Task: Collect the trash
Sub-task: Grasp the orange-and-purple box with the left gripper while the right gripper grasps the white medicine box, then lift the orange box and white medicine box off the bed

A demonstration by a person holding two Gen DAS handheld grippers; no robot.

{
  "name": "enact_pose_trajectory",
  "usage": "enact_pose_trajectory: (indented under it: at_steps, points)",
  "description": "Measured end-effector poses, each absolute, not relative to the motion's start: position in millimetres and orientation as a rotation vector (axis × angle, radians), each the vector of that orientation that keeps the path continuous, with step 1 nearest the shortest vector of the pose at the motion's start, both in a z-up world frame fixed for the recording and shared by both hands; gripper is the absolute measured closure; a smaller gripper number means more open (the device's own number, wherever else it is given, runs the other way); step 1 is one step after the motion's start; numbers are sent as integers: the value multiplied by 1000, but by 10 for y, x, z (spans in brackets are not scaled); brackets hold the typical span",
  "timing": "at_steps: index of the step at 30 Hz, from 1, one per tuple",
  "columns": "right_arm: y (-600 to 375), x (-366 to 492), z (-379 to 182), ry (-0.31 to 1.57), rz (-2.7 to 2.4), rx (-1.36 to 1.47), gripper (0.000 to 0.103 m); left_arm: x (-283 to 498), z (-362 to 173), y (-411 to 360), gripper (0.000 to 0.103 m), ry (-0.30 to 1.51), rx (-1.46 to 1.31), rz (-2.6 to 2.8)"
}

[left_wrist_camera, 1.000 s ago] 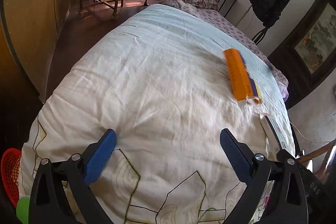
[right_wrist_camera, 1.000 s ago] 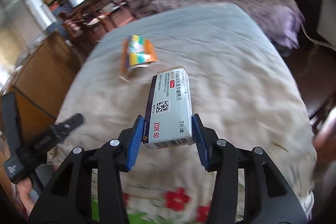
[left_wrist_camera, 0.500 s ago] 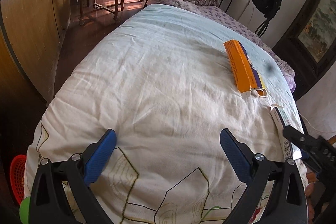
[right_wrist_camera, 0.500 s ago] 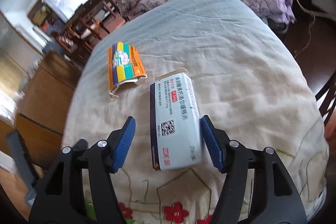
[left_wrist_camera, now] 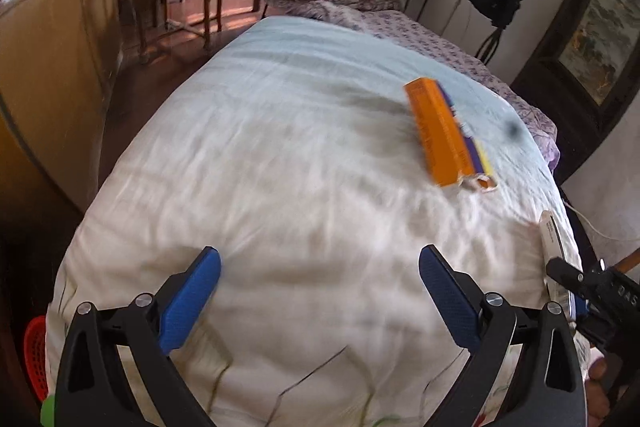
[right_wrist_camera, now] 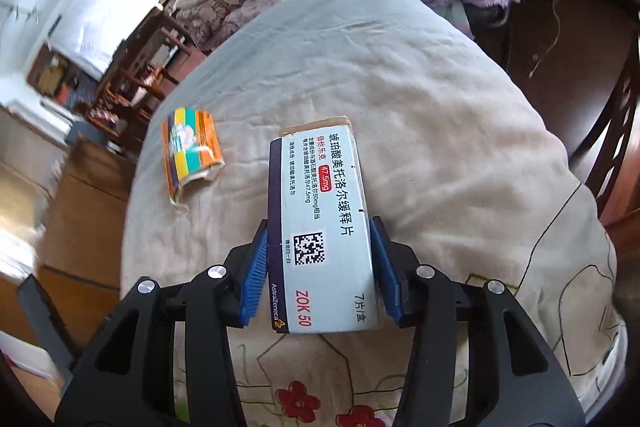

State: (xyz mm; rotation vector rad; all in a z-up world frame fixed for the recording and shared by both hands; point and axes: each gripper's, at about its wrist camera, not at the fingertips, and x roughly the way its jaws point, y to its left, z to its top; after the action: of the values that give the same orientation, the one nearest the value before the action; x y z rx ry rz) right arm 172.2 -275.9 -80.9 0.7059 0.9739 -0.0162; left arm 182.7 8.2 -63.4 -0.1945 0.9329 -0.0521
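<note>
white med box (right_wrist_camera: 324, 239) w/ a purple edge sits between the right gripper (right_wrist_camera: 320, 267) jaws, which just closed in on it, blue pads pressed on both long sides. its far end looks to rest on the bed (right_wrist_camera: 440, 131), cream quilt. orange box (right_wrist_camera: 191, 151), torn open at the near end, lies on the quilt just left of it, not touching. left gripper (left_wrist_camera: 320, 297) hangs over bare quilt, jaws wide w/ nothing in them. red basket (left_wrist_camera: 35, 359) down at the bed's left corner.
</note>
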Motion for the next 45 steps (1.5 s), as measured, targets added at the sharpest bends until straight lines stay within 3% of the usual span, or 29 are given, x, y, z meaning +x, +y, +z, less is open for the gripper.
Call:
enact_pose_trajectory:
  at_steps: [11,17,20,26,31,35,37,40,41,42,43,45]
  points:
    - [-2848,1717,-873,967,3,760,54,2639,-398,-734,6,872,-144,-178]
    - [-2744,1739,-839,969,-19,699,53,3102,-798,-1044,6,1007,-38,-184]
    - [-2725,1753,-836,970,-28,688,52,3038,-842,-1161,6,952,90,-165]
    - [-2735,1743,-841,967,-24,689,52,3041,-840,-1008,7,946,46,-172]
    - [-2737,1758,-844,969,-22,678,52,2986,-781,-934,34,913,40,-169]
    - [-2727,1757,-838,968,-13,680,48,3038,-761,-885,35,912,-5,-181]
    - [-2724,1755,-838,968,-11,682,48,3069,-752,-846,24,916,-39,-193]
    - [-2718,1756,-837,969,-13,676,48,3081,-737,-807,21,906,-55,-177]
    - [-2722,1759,-839,969,-14,675,48,3090,-741,-792,22,906,-57,-177]
    - [-2722,1759,-840,969,-15,672,48,3095,-746,-771,37,905,-63,-179]
    - [-2717,1760,-837,969,-17,669,48,3094,-752,-762,43,908,-64,-179]
    - [-2709,1762,-831,969,-20,658,48,3071,-732,-728,47,899,-70,-192]
